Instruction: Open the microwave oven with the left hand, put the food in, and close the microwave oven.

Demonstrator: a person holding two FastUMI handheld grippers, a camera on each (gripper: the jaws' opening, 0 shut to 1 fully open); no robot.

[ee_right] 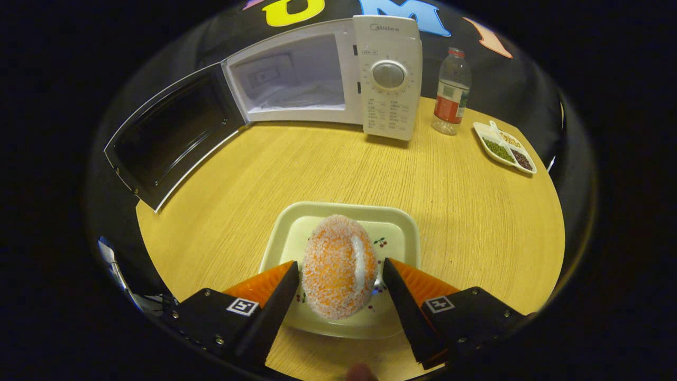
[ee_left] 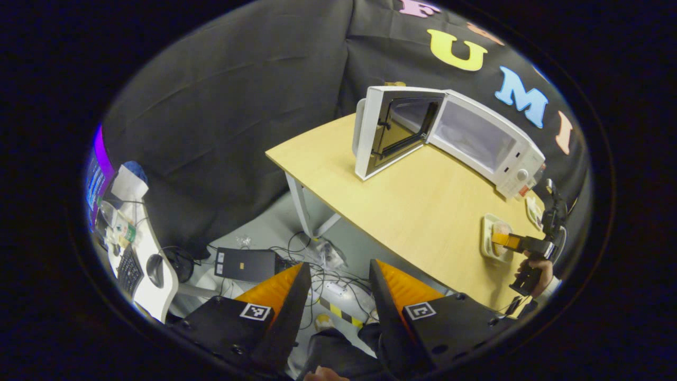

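Lower centre of the right gripper view, the right gripper (ee_right: 338,280) straddles the crumb-coated food (ee_right: 338,267), fingers flanking it, contact unclear; it probably crushes easily, so hold mid-sides gently. The left gripper (ee_left: 338,296) is spread, empty.

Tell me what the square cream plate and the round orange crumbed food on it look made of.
Square cream plate: glazed ceramic or melamine, judging by its smooth sheen and printed cherries. Round orange crumbed food: looks like a breaded bun or foam replica; grainy matte crust.

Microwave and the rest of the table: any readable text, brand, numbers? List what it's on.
"Midea": top of the microwave control panel.
Print around the dial and below it: too small to read.
Bottle label: too small to read.
Square coded tags on the right gripper: patterns, not text.
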